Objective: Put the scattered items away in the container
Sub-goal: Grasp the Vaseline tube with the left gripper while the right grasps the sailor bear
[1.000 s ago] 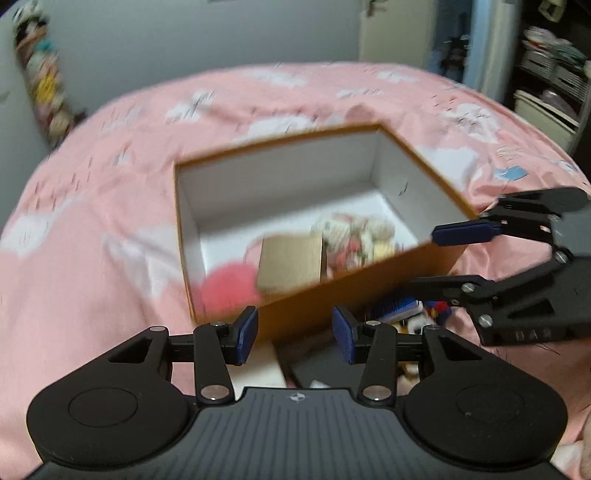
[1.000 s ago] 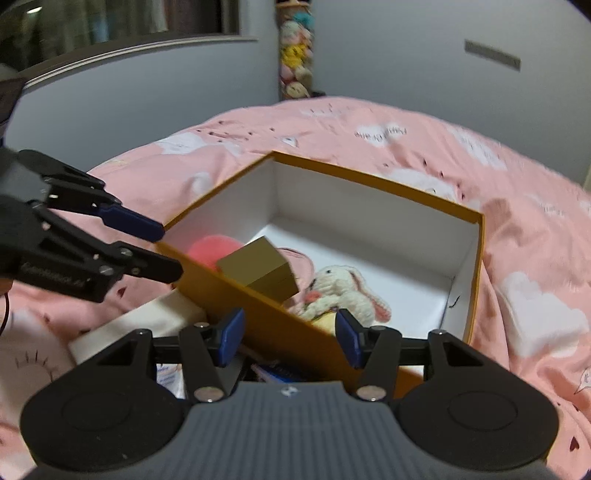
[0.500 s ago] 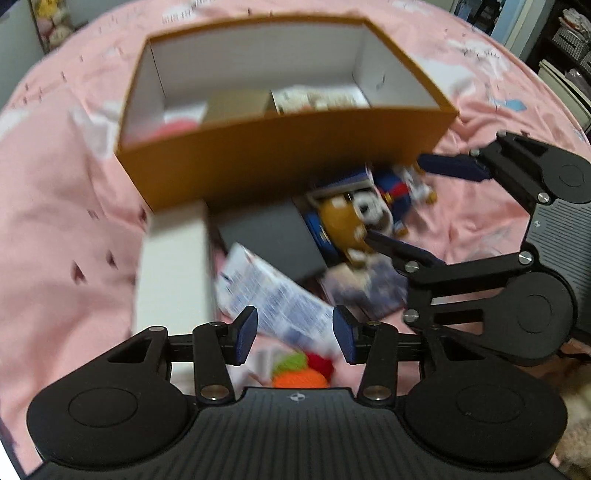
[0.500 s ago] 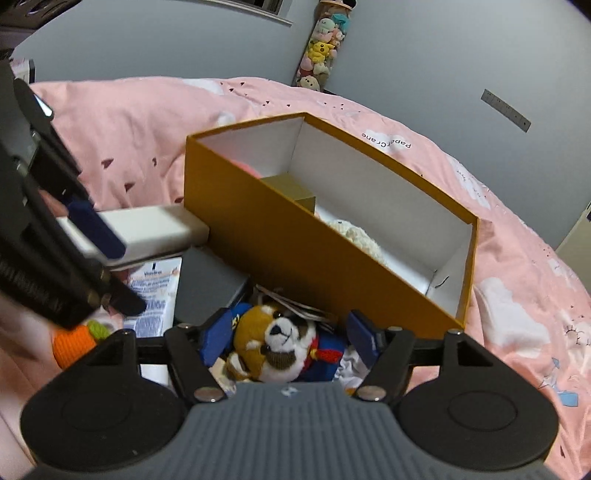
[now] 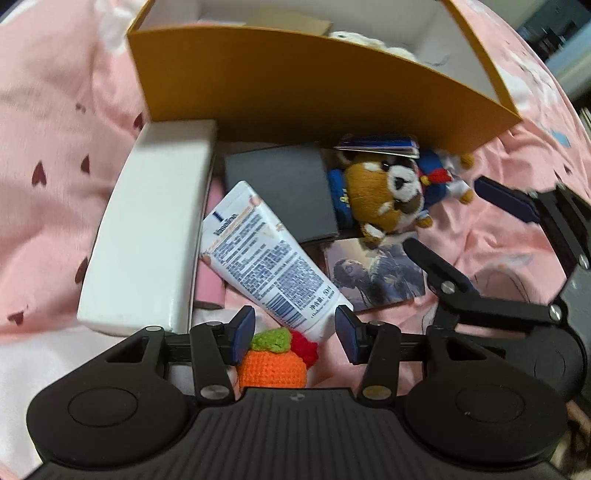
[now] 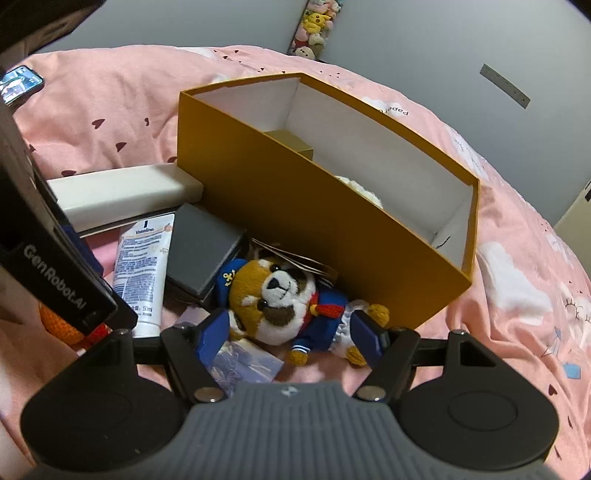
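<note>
Scattered on the pink bedspread in front of 1 orange box, L to R: 1 long white box, 1 lotion tube, 1 crochet carrot, 1 grey flat box, 1 photo card, 1 plush dog in sailor suit. Your left gripper is open w/ blue pads either side of the tube cap and carrot top, not pressing. Your right gripper has just been opening; jaws wide, straddling the dog, pads clear of it. Left view only: full carrot. Right view only: phone on the bed, plush stack by the wall. Inside the box: 1 tan cube, 1 white plush.
</note>
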Available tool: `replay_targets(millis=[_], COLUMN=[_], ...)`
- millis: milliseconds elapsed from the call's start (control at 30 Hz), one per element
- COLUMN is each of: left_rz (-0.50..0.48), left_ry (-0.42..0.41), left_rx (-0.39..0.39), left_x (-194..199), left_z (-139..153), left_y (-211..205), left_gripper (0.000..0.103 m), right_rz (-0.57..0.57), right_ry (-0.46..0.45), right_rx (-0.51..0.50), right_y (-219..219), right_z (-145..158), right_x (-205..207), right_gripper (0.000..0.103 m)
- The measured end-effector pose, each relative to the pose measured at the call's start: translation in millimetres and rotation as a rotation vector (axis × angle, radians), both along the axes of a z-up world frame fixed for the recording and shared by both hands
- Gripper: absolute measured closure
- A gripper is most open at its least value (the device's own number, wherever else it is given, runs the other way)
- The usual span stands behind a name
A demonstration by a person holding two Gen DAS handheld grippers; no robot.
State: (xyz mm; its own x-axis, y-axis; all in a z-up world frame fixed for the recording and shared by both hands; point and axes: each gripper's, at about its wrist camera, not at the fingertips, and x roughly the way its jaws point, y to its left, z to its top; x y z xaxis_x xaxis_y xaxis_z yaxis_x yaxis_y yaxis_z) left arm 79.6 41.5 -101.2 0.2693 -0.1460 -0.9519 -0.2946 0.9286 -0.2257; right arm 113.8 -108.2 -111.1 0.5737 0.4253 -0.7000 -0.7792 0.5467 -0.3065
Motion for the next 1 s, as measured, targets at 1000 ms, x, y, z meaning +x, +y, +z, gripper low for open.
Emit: replay_targets(millis=[1000], left_rz=[0.107], left_ry=[0.003], left_rx=[-0.054], left_x=[6.7], left_z=[-26.8], left_y=[-3.3], left_gripper=[0.037], right_rz=[0.256], right_ry=[0.085], right_rx=[-0.176], right_y=[34.5], right_z=[-28.8], right_x=[39.1], right_gripper=[0.023])
